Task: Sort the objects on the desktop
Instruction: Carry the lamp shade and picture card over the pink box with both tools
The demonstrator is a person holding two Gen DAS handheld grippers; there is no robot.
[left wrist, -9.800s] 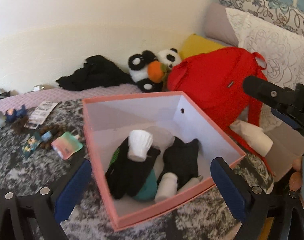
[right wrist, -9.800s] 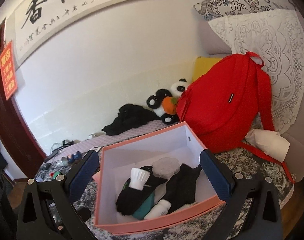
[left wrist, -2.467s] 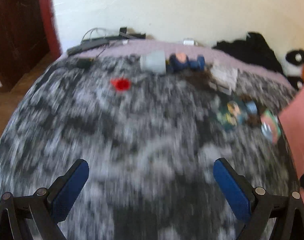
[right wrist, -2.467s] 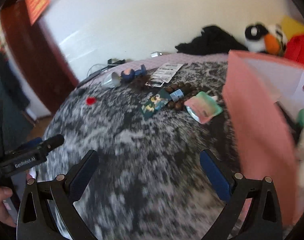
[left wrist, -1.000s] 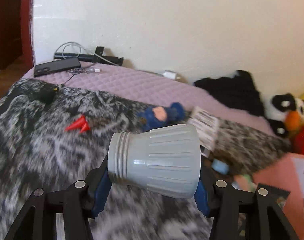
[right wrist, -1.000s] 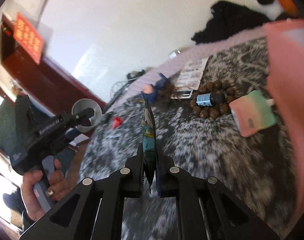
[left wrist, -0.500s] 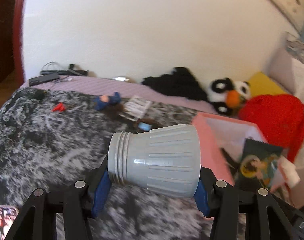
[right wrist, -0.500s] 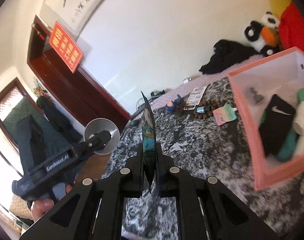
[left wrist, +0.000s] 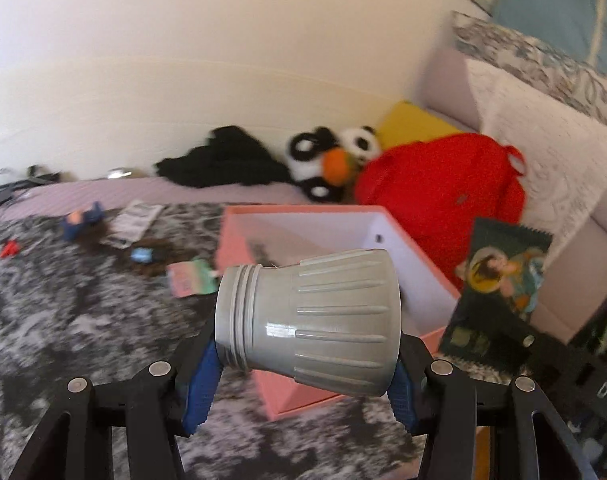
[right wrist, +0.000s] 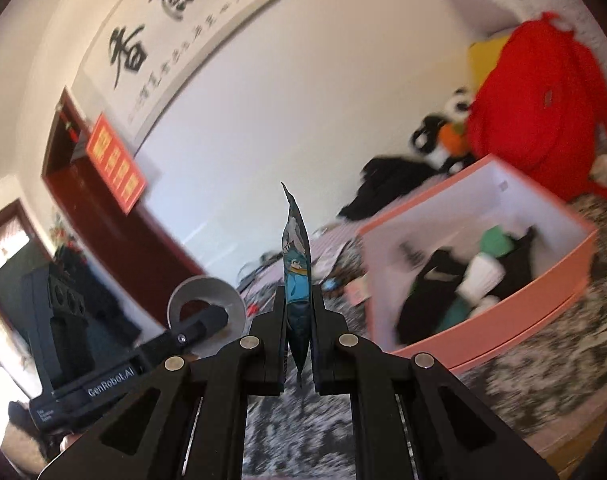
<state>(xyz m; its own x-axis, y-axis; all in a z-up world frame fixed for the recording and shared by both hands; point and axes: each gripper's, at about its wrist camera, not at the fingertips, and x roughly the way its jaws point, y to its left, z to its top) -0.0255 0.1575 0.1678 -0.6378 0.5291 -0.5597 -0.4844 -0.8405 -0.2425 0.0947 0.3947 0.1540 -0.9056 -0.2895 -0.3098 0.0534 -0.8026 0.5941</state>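
Pink box (left wrist: 287, 396) now centre frame; left tongs (left wrist: 299, 360) grip grey cap (left wrist: 307, 320), right tongs (right wrist: 297, 344) pinch snack packet (right wrist: 297, 276); drop-off looks next.

"GenRobot.AI" is read in white letters on the body of the left gripper (right wrist: 199, 326), seen from the right wrist. Large brush characters are shown on the wall scroll (right wrist: 175, 12), with 香 made out; the red sign (right wrist: 115, 164) by the door is too blurred to be read.
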